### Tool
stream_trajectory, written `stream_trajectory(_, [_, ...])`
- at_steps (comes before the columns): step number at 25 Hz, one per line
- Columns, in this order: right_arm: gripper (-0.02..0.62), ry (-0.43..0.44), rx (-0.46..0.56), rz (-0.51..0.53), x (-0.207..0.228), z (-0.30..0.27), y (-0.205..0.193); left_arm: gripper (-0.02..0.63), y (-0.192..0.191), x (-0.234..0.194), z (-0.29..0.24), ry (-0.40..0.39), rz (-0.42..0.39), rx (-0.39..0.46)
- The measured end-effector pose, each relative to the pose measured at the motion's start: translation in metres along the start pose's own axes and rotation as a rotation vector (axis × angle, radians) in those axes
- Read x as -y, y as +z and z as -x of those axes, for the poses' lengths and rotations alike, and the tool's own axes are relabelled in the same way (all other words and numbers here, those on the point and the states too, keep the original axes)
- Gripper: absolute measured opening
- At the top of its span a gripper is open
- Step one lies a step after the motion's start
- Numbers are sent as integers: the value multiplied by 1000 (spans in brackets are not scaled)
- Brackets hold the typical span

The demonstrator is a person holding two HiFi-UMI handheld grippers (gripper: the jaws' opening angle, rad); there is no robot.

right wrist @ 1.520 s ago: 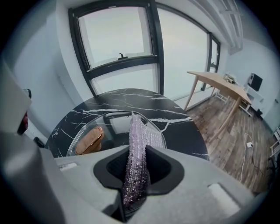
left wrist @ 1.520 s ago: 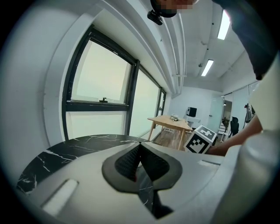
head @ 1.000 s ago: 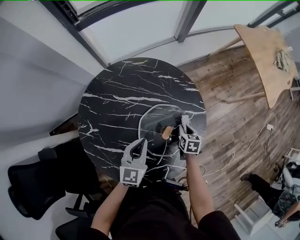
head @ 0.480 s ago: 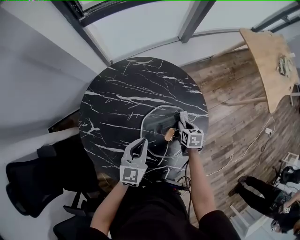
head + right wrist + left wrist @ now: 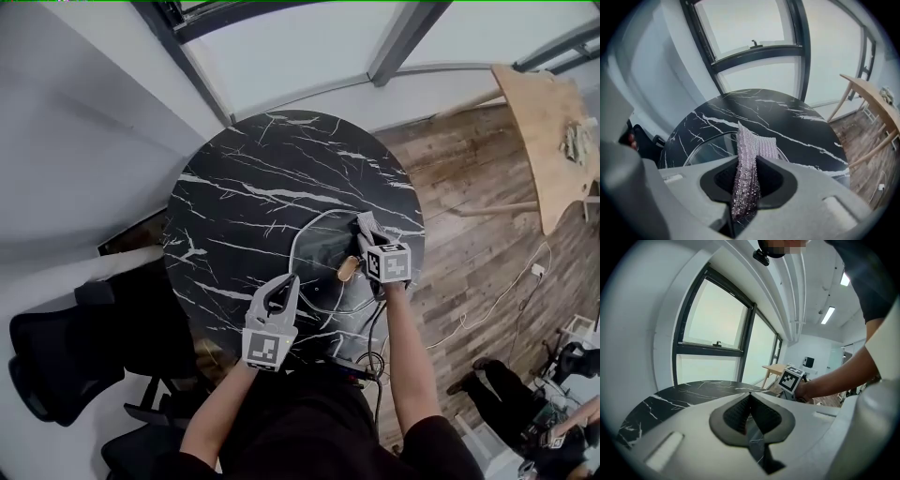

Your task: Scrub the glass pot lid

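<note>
- Left gripper (image 5: 284, 292): jaws pressed together with nothing between them. It sits just beside the lid's near-left rim, probably posted there to stop the lid sliding; whether it touches the rim cannot be told
- Table (image 5: 234, 187): 1 round black marble top that carries the lid flat and gives a firm backing for scrubbing
- Glass pot lid (image 5: 319, 248): lies on the table's near-right part with its wooden knob (image 5: 349, 268) uppermost. No pot or other container is in view
- Right gripper (image 5: 364, 230): jaws clamped on a silvery scouring cloth (image 5: 749, 154). The cloth juts past the tips, so it, not the jaws, would meet the glass. The gripper is over the lid's far-right part, beyond the knob
</note>
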State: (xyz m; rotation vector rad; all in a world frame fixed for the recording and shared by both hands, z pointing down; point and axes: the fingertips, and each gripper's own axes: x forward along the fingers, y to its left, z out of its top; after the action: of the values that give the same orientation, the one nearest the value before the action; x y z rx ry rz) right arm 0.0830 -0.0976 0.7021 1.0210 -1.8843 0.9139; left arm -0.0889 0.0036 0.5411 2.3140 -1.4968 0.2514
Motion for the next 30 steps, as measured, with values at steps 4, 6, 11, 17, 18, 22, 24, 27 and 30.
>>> stream_trajectory(4, [83,23,-25,68,-8,-6,5,3,1,-5,5,5,10,-11])
stream_trajectory(6, [83,32,-32,106,-13,-8,7,3,1,-7,6,7,8,-8])
stream_trajectory(11, [83,68,-52,244,-37,-14,8,3,0,-12,12,14,-2,6])
stream_trajectory(17, [83,124,-104,379,-70,-23,13,3,1,-21,21,19,-1,8])
stream_trajectory(18, [83,136,-111,393,-75,-24,13,3,2,-22,24,18,-1,4])
stream_trajectory(22, [83,197,-129,497,-100,-27,7,3,-1,-31,31,32,4,9])
stream_trajectory(24, [83,221,-149,566,-114,-28,2,3,-1,-35,33,40,12,11])
stream_trajectory(27, [83,256,-193,652,-132,-30,-8,3,-1,-39,37,45,19,8])
stream_trajectory(30, [83,264,-224,735,-142,-28,-16,3,-3,-40,42,43,16,0])
